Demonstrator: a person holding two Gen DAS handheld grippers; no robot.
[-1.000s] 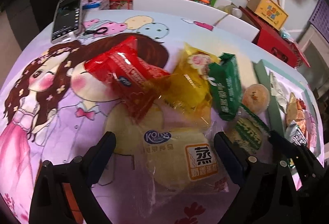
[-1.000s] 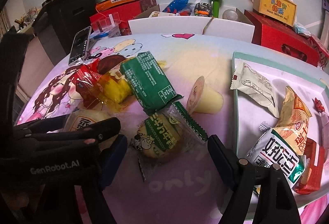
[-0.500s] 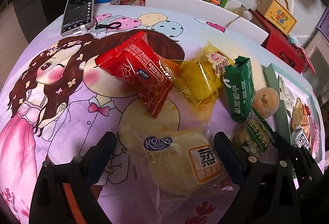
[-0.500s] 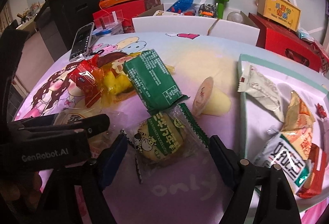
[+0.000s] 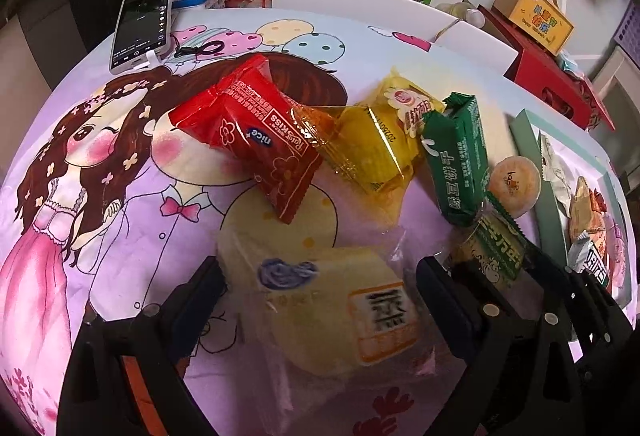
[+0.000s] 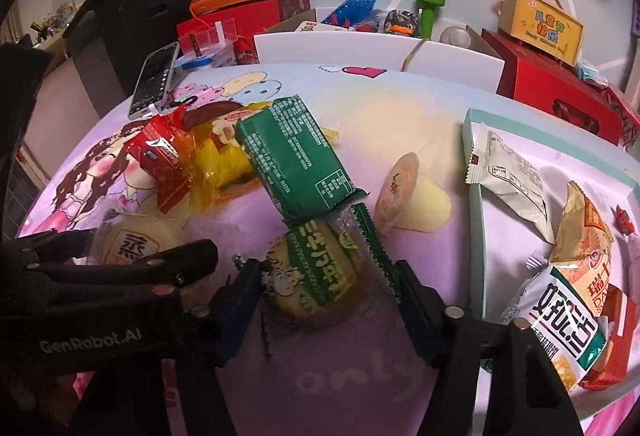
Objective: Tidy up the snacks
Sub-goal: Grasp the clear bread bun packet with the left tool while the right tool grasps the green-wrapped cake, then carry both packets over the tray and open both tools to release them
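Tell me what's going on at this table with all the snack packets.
A person is sorting snacks with two handheld claws. The right claw is closing around a round cake in a clear green-striped wrapper. The left claw hangs open over a pale steamed cake in a clear bag. Several packets already lie in the pale green tray; the red, yellow and green packets remain on the cloth.

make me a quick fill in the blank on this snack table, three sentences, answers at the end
1. The right gripper is closing around a round cake in a clear wrapper with a ____ label.
2. The jelly cup lies on the cloth between the green packet and the ____.
3. The red packet overlaps the ____ packet beside it.

Missing words: green; tray; yellow
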